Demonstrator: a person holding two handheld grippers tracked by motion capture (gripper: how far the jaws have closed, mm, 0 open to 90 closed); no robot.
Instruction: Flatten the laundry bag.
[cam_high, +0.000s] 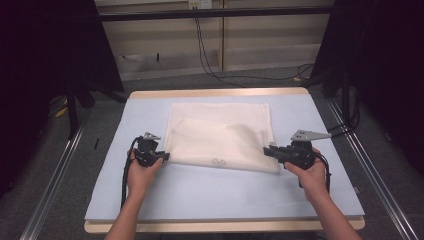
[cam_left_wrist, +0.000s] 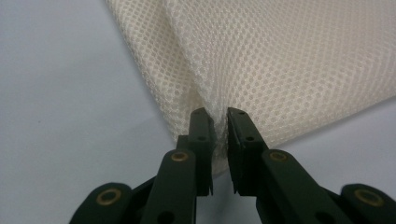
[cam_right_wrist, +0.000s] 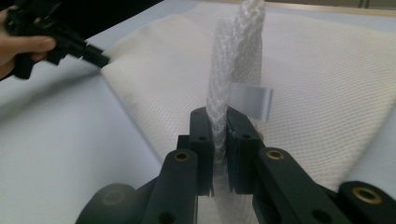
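A cream mesh cloth (cam_high: 220, 135) lies spread on the pale blue table cover (cam_high: 200, 190). My left gripper (cam_high: 164, 156) is at the cloth's near left corner, jaws pinched on the mesh edge (cam_left_wrist: 210, 105). My right gripper (cam_high: 267, 151) is at the near right corner, shut on a raised fold of mesh (cam_right_wrist: 233, 74) that stands up between its jaws. A small grey label (cam_right_wrist: 250, 100) hangs from that fold. In the right gripper view the left gripper (cam_right_wrist: 95, 53) shows farther off, held by a hand.
The table's wooden edge (cam_high: 220, 226) runs along the front. Black stands (cam_high: 75, 100) and cables (cam_high: 210, 60) sit beyond the table. Bare blue cover lies between the cloth and the front edge.
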